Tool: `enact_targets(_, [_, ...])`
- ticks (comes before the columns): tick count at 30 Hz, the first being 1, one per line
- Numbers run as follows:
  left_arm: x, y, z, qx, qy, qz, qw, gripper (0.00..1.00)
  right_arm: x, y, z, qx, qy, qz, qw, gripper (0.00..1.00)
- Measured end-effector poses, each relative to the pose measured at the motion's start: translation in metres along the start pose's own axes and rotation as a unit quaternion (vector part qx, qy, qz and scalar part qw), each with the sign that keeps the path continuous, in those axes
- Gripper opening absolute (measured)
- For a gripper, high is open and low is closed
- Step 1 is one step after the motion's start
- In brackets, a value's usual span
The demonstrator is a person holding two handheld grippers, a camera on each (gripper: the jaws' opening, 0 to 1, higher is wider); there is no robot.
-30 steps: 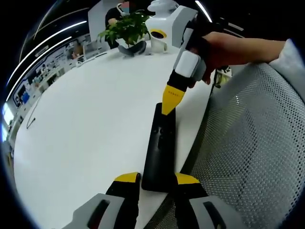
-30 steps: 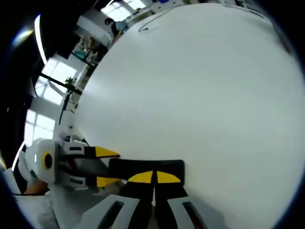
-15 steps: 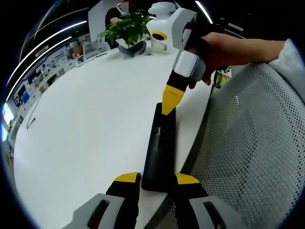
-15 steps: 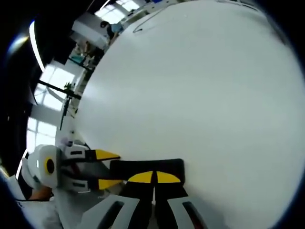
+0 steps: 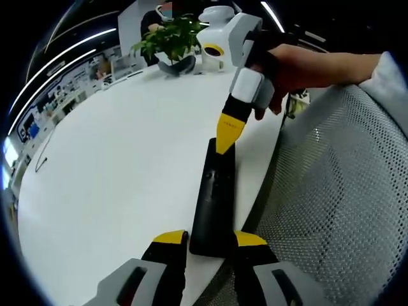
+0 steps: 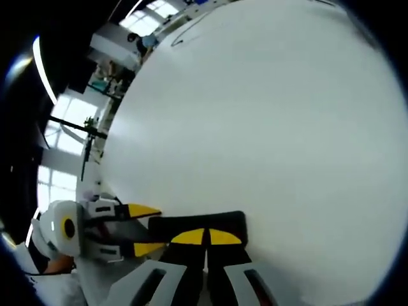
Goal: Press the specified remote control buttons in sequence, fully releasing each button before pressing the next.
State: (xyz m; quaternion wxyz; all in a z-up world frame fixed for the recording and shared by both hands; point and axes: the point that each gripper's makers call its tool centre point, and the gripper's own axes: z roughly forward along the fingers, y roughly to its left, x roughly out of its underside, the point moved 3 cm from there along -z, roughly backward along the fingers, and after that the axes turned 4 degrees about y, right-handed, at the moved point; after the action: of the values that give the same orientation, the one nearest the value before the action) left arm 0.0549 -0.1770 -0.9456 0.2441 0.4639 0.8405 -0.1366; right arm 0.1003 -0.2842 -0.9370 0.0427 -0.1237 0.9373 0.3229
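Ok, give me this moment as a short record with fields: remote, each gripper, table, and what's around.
remote: black remote control, lying flat near the table edge
left gripper: left gripper, jaws on either side of the remote's near end, apparently clamping it
right gripper: right gripper, jaws closed, yellow tips down on the remote's far end
table: white table
hand: person's hand holding the right gripper
surroundings: potted plant at the far table edge; mesh chair beside the table

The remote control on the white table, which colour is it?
Black. The slim black plastic remote control shows best in the left gripper view, lying near the edge of the white table.
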Motion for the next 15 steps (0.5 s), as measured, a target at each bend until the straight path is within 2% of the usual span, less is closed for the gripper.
enact_targets(7, [-0.0002,0.0001,0.0000,0.000,0.000,0.000,1.0000,0.27,0.0005,0.0003,-0.0005,0.004,-0.010,0.007,0.9999,0.00])
enact_targets(11, [-0.0006,0.0002,0.0001,0.000,-0.001,0.000,1.0000,0.27,0.0002,-0.0030,-0.0013,-0.011,-0.012,0.032,0.9994,0.00])
enact_targets(15, [-0.0017,-0.0002,0.0008,-0.001,-0.006,0.000,1.0000,0.27,0.0002,-0.0014,-0.0013,-0.009,-0.011,0.026,0.9995,0.00])
